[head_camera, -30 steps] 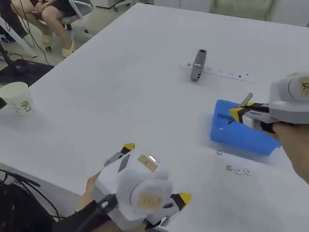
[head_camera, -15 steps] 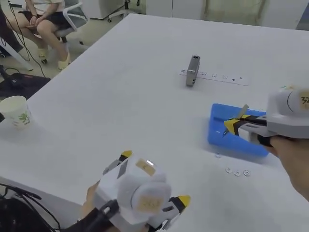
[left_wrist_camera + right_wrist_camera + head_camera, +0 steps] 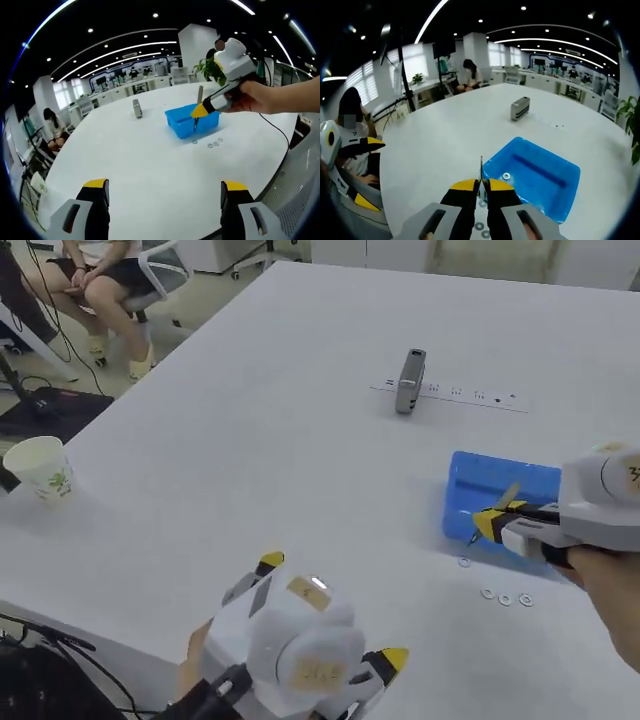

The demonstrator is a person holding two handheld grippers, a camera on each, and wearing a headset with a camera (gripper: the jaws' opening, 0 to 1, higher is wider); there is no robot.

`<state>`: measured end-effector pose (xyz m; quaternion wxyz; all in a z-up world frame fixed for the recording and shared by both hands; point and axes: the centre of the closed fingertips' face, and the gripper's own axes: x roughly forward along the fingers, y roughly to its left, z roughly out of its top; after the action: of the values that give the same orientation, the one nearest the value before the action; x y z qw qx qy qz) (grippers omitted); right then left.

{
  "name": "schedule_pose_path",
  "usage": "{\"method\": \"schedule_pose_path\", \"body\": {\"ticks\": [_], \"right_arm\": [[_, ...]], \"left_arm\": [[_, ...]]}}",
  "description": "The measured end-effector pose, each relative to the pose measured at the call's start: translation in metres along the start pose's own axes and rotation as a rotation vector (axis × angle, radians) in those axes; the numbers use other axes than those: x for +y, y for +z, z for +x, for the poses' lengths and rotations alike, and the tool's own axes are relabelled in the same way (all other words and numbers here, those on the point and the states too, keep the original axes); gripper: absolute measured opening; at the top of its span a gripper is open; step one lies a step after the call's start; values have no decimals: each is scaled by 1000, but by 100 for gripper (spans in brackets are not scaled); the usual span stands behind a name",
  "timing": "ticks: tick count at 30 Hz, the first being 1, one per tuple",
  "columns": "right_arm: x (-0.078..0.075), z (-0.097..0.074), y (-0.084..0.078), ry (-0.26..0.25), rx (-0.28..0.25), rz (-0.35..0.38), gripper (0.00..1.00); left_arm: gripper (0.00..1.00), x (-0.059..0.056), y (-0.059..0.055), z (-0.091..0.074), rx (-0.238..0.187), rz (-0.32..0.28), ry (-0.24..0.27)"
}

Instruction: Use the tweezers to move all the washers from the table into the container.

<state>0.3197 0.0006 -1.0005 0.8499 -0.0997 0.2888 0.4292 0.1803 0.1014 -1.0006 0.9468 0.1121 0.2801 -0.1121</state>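
**Tweezers at the container edge, four washers still out on the worktop**

The right hand-held gripper [image 3: 481, 182] is pinched tight on the tweezers [image 3: 481, 167]. They stick out past its yellow tips and point down at the near-left edge of the blue container [image 3: 540, 172]. In the head view the same hand-held gripper [image 3: 487, 523] comes in from the right side with a hand behind it.

There's one washer [image 3: 506, 176] sitting inside the container, on the floor near that corner. Out on the white worktop [image 3: 250, 440] a single washer [image 3: 464, 562] lies just in front of the container [image 3: 500, 485]. A row of three washers [image 3: 505, 598] sits a bit nearer the person, close together. I can't tell whether anything is between the tweezer tips, they're too thin to make out.

The left hand-held gripper [image 3: 164, 183] is spread wide with nothing in it. It's parked at the near edge of the worktop, well apart from the container [image 3: 187, 120]. The head view shows it low down [image 3: 331, 606].

Other stuff: a power strip [image 3: 470, 395] lies flat further back, with a grey boxy thing [image 3: 410, 380] at its left end. There's also a paper cup [image 3: 38, 468] at the left edge, and a person on a chair [image 3: 90, 265] off past the far-left corner.
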Motion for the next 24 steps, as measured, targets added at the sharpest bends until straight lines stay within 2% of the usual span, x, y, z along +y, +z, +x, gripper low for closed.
{"method": "schedule_pose_path", "body": {"ticks": [14, 18, 24], "right_arm": [[0, 10, -19, -1, 45, -1, 4], [-2, 11, -21, -18, 53, -22, 4], [-4, 13, -23, -17, 56, -11, 4]], "left_arm": [[93, 3, 0, -2, -6, -3, 14], [93, 2, 0, -2, -7, -1, 14], [93, 2, -1, -2, -3, -2, 15]]}}
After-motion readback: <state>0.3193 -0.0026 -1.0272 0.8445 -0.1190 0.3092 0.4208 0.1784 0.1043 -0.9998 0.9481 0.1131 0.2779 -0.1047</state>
